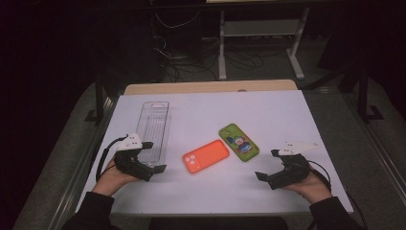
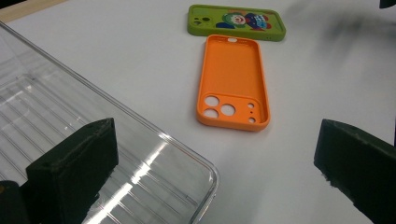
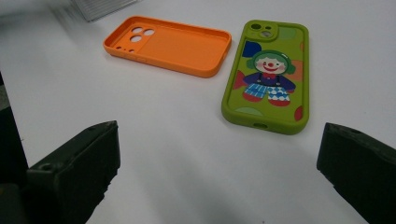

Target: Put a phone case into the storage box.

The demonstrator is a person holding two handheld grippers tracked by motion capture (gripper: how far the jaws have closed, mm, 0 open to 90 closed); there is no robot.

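Orange silicone, by the look of it: the orange case (image 2: pixel 232 84) lies open side up near the middle of the white table (image 1: pixel 268 110), with the green case (image 3: pixel 268 77) just beside it, printed back up and apparently not touching, and the clear tray (image 1: pixel 154 125) off to the left. Both cases should be very light, soft and bendy, with a matte, grippy skin rather than a slick one, and not at all fragile. The orange one offers its thin raised wall as the obvious hold: one jaw inside the shell, one outside, on a long side away from the camera holes, since a pinch there may fold the wall rather than lift the whole shell cleanly. The green one lies flat on its rim, so it probably has to be taken across its width by the two long edges, and it may flex or slip out if squeezed hard. The left gripper (image 1: pixel 152 156) hovers over the tray's near corner, jaws spread wide and holding nothing; the right gripper (image 1: pixel 268 164) rests low at the table's right, likewise wide and empty.
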